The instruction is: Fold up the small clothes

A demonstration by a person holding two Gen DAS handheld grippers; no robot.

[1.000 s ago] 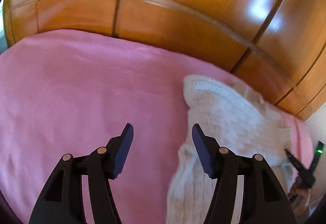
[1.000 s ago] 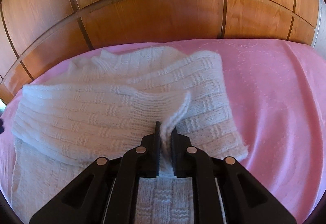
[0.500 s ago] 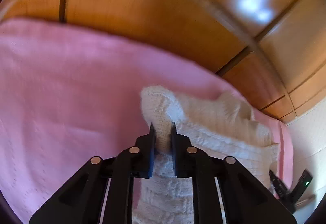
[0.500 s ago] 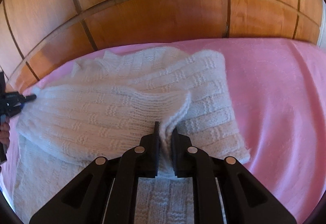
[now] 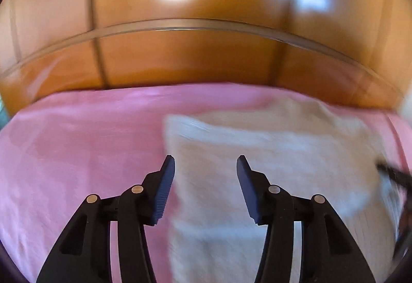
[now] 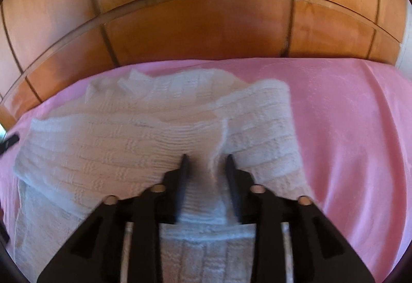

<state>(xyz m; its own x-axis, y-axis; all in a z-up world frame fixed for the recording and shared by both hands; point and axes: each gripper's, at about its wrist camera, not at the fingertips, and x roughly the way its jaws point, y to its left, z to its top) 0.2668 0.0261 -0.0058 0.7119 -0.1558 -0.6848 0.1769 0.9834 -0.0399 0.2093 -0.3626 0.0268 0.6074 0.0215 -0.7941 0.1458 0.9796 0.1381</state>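
White cable-knit sweater (image 6: 123, 149) lies spread on the pink bedspread (image 6: 355, 128), close to the glossy orange-brown wooden panelled wall (image 6: 195, 25) that rises just behind the bed. From my right wrist camera I see one knitted layer folded across the garment, its ribbed edge running from the left side toward the middle, with a raised ridge of knit standing just ahead of my fingers. My right gripper (image 6: 206, 158) is opening: its two black fingers stand apart with that ridge of folded knit between them, and I see a gap on either side of the fabric, so the pads are not pressing it. At the far left edge of that view a dark tip of my left gripper (image 6: 10, 142) pokes in beside the sweater's left border.

My left wrist view is heavily blurred. There my left gripper (image 5: 206, 162) is also opening, its dark blue ribbed pads (image 5: 164, 190) well apart. The sweater (image 5: 270, 149) lies below and ahead of the gap, its left edge just beside the left finger; nothing is pinched between the pads. At the right edge I make out a dark streak of my right gripper (image 5: 394, 175) over the knit, too smeared to read any detail.
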